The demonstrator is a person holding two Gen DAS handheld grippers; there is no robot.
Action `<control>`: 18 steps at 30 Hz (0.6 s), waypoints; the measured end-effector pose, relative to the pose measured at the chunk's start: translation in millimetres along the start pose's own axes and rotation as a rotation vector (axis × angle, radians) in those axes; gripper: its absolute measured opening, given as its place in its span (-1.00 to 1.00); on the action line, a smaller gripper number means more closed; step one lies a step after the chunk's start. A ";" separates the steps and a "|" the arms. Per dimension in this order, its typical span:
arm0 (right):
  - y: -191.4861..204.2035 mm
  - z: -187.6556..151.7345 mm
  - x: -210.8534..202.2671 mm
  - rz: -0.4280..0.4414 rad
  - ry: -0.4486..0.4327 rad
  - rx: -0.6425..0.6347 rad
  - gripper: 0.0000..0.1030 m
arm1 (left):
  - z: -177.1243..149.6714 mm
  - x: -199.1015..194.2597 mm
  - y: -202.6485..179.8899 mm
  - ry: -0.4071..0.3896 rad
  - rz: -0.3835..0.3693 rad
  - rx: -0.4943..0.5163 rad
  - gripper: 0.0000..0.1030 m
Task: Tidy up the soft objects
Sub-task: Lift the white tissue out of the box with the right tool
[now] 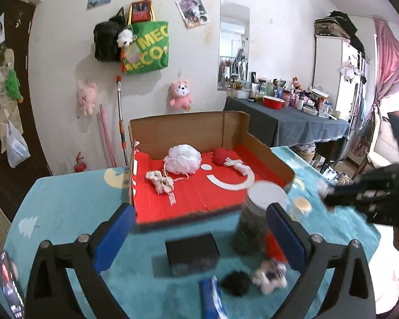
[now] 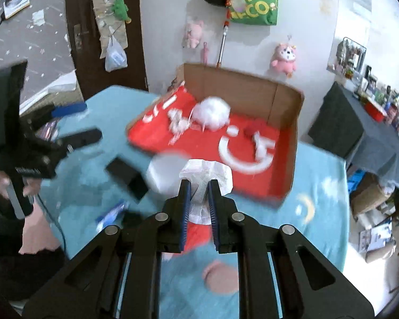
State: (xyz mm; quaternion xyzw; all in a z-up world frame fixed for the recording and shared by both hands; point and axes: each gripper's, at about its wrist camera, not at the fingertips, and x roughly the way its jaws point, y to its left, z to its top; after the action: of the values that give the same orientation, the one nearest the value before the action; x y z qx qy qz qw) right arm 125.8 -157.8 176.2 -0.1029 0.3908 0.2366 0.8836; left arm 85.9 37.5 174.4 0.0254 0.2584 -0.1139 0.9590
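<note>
right gripper point(image 2: 199, 186) clamped on white cloth point(image 2: 207, 175), near box point(image 2: 290, 159) | left gripper point(image 1: 199, 228) wide apart, empty | cloth looks light, limp, crushable; mid-fold pinch suits | plush point(image 1: 270, 276) near table point(image 1: 66, 212) edge

The table point(image 1: 66, 212) is covered with a matt teal cloth. The box point(image 1: 188, 133) is made of plain brown cardboard, its walls dull and its floor lined with smooth red printed paper. A fluffy white mesh pouf point(image 1: 184, 161), a knotted cotton cord point(image 1: 161, 182) and a ball of red yarn point(image 1: 220, 156) are seen in it. A white quilted cloth point(image 2: 210, 176), soft and matt, is pinched between ribbed blue rubber pads point(image 2: 186, 212) on the black matt plastic right gripper point(image 2: 199, 194). Small bright metal bolts point(image 2: 161, 216) are set in its arms. A jar point(image 1: 255, 220) with a smooth white lid looks glossy.
</note>
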 end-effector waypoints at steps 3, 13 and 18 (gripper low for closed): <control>4.9 -34.9 9.9 -0.002 0.027 0.034 -0.74 | -20.4 -10.1 -8.9 0.000 -0.007 -0.017 0.99; 0.5 -91.0 57.2 0.001 0.070 0.145 -0.73 | -48.9 -21.5 -18.3 0.024 0.027 -0.058 0.99; -2.1 -97.9 70.9 0.021 0.085 0.173 -0.73 | -46.9 -41.4 -23.1 -0.006 0.041 -0.054 0.99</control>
State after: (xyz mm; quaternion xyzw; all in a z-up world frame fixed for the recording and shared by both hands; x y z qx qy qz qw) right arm 105.3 -171.6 57.9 -0.0323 0.4478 0.2065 0.8694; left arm 22.8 28.7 154.9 0.0044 0.2578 -0.0874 0.9622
